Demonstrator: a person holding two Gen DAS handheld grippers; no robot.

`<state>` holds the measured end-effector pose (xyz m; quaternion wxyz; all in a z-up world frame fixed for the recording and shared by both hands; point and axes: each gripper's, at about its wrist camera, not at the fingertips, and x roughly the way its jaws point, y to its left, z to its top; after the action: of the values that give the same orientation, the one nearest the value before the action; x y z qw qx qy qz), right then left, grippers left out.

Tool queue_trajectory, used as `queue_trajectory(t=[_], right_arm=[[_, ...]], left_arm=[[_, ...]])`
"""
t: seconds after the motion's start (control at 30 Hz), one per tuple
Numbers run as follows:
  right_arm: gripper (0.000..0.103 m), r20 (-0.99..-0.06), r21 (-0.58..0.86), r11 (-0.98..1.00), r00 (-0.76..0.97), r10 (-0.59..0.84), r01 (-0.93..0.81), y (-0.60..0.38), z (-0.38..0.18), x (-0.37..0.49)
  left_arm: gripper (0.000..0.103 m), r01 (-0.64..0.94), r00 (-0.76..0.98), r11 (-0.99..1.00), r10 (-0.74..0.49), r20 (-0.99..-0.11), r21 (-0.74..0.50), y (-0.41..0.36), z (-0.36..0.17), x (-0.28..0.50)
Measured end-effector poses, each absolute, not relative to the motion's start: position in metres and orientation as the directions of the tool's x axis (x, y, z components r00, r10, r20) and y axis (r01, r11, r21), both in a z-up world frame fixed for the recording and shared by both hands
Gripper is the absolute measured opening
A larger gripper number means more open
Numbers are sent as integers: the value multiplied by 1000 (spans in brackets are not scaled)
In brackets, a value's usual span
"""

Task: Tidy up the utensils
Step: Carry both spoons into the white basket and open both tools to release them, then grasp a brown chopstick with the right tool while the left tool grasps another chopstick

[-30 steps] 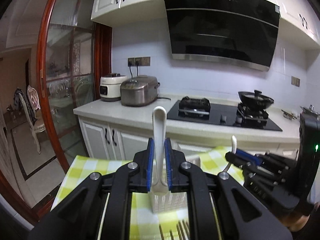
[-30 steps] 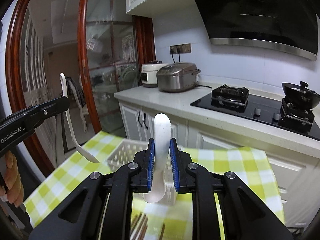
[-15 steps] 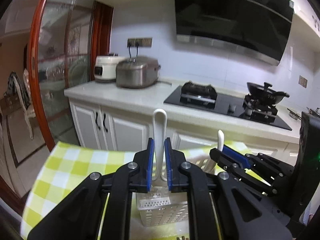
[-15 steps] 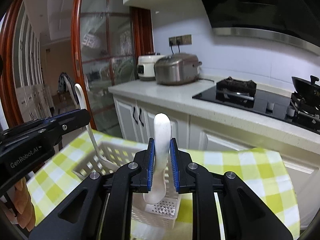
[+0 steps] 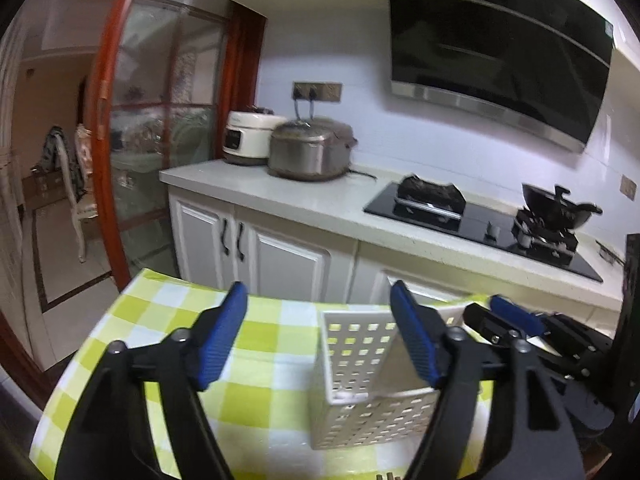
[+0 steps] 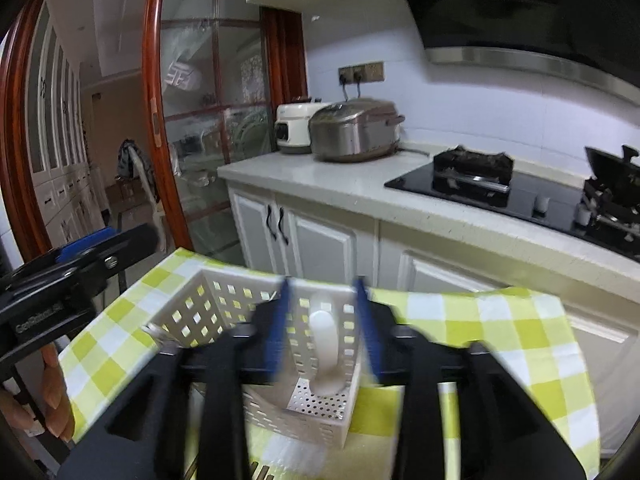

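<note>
A white perforated utensil basket [image 5: 360, 376] stands on the green-checked tablecloth [image 5: 168, 328]; it also shows in the right wrist view [image 6: 224, 312]. My left gripper [image 5: 320, 332] is open and empty, just left of and above the basket. My right gripper [image 6: 322, 332] is open over the basket, blurred by motion. A white spoon [image 6: 325, 352] stands between its parted fingers inside the basket, not pinched. The right gripper shows in the left wrist view [image 5: 516, 320], the left gripper in the right wrist view [image 6: 80, 256]. The spoon from my left gripper is out of sight.
A kitchen counter [image 5: 304, 200] runs behind the table, with a rice cooker [image 5: 310, 152], a white cooker [image 5: 248, 136] and a black hob [image 5: 472, 220] carrying a wok [image 5: 556, 208]. A glass door with a red frame [image 5: 108, 140] stands left. Brown chopstick tips [image 5: 386, 476] lie at the near edge.
Both grippers have opened and let go of their white spoons over the basket. The right spoon now stands in the basket. Both views have dropped closer to the basket.
</note>
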<state>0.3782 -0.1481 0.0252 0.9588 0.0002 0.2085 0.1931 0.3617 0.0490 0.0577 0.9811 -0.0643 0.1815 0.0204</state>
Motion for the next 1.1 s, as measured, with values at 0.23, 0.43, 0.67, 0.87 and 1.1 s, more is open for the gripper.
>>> queue_trajectory(t=[0.23, 0.43, 0.67, 0.87, 1.1], right_arm=[[47, -360, 104, 921, 849, 388, -377, -167, 42, 324], [47, -394, 90, 928, 843, 366, -360, -175, 21, 275], [47, -502, 146, 936, 792, 348, -319, -187, -20, 249], [45, -593, 184, 944, 736, 328, -273, -195, -59, 246], [33, -676, 138, 952, 676, 293, -274, -186, -89, 251]], left_arm=[[88, -133, 952, 980, 85, -295, -146, 63, 63, 291], [90, -156, 934, 968, 78, -349, -199, 73, 37, 249], [95, -140, 888, 986, 84, -453, -91, 56, 3, 223], [95, -159, 842, 981, 78, -534, -108, 54, -33, 219], [94, -133, 797, 985, 38, -603, -114, 49, -61, 231]])
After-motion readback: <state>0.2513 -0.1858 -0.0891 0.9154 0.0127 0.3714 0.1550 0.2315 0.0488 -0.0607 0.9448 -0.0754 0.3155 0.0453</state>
